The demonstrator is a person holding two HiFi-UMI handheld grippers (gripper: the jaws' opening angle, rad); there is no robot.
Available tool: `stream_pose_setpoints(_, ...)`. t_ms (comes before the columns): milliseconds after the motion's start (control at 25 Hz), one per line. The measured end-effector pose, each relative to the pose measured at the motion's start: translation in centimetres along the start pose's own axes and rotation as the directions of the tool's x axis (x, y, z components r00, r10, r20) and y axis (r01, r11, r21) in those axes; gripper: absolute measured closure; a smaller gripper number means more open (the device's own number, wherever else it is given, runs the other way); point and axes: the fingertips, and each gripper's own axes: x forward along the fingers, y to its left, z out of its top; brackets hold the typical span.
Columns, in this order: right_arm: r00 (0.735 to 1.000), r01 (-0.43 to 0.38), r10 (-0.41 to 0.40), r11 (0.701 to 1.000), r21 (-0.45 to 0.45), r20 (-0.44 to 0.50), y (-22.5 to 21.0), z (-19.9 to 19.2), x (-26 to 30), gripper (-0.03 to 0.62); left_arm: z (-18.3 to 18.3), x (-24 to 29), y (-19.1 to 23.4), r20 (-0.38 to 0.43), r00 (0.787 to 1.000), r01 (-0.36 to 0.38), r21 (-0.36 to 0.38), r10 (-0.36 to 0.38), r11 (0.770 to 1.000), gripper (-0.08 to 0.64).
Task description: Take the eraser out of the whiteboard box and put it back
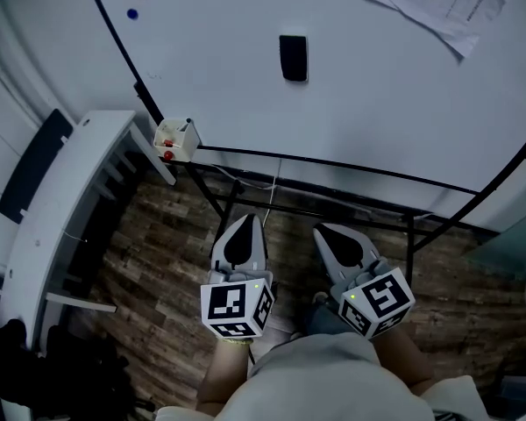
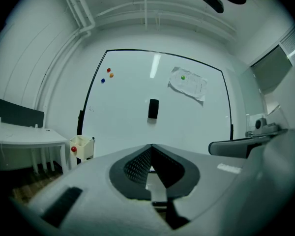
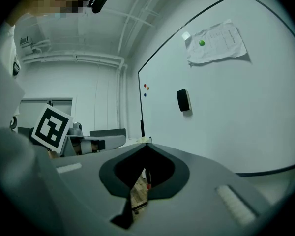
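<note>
Below the whiteboard [image 1: 377, 103], the left gripper [image 1: 245, 221] and right gripper [image 1: 323, 230] are both pressed together, empty. The eraser [image 1: 293, 58] clings mid-board, outside the box [image 1: 176, 138] at its lower-left corner. Putting it back apparently remains.

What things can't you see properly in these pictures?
Inside the small cream plastic box: head view, its walls hide everything but something red.
Writing on the crumpled white paper sheet: too small and blurry in every view; the head view's top edge cuts it.
Back of the black rectangular eraser: it faces the whiteboard, so what holds it there is hidden.
</note>
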Motion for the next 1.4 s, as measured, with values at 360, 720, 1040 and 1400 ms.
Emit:
stream_pose_setpoints(360,1.0,-0.011,0.011,1.0,-0.019,-0.004,1.5,-0.8,-2.1,0.586,-2.1,-2.6,-0.9,-0.017,1.0,0.007,-0.023,-0.008,1.0,0.562)
stream_pose_setpoints(720,1.0,0.001,-0.001,1.0,-0.028,-0.003,2.3,-1.7,-3.7,0.586,-3.3,-4.8,-1.0,-0.028,0.999,-0.018,-0.032,0.017,0.999,0.562)
stream_pose_setpoints(1040,1.0,0.006,-0.006,0.999,-0.034,0.009,2.4,-1.3,-4.5,0.586,-3.1,-5.5,-1.3,-0.02,0.999,-0.031,-0.031,0.031,0.999,0.561)
stream_pose_setpoints(1400,1.0,0.004,-0.004,0.999,-0.032,0.008,2.4,-1.5,-5.0,0.586,-3.7,-5.7,-1.7,-0.038,0.999,-0.022,-0.028,0.021,0.999,0.561)
